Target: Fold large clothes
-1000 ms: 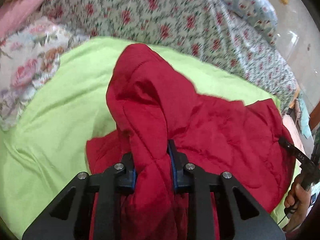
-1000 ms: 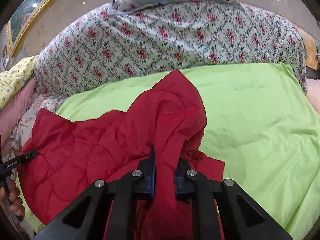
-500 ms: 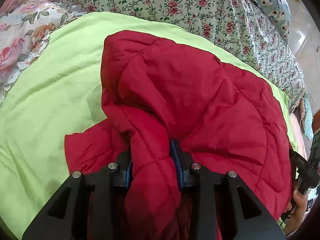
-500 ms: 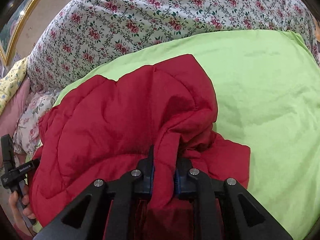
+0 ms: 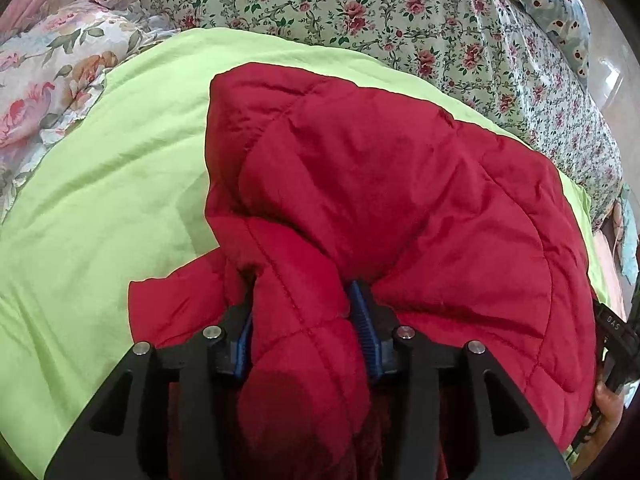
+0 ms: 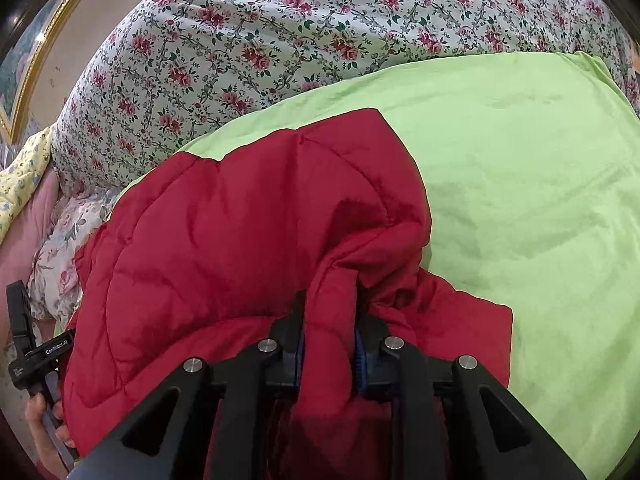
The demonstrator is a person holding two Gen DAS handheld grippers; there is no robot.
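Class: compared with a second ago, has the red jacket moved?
Yes. The red jacket has dropped from a raised peak to lie flatter on the green sheet.

The left claw [image 5: 302, 316], jaws opening, straddles a fold of red quilted jacket [image 5: 400, 200] on green bedding [image 5: 100, 200].

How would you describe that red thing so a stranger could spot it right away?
Find the lime-green sheet spread before the rose-print bedding. On it lies a red quilted jacket, folded over. It is the only plain red, stitched, puffy item among flowered fabrics.
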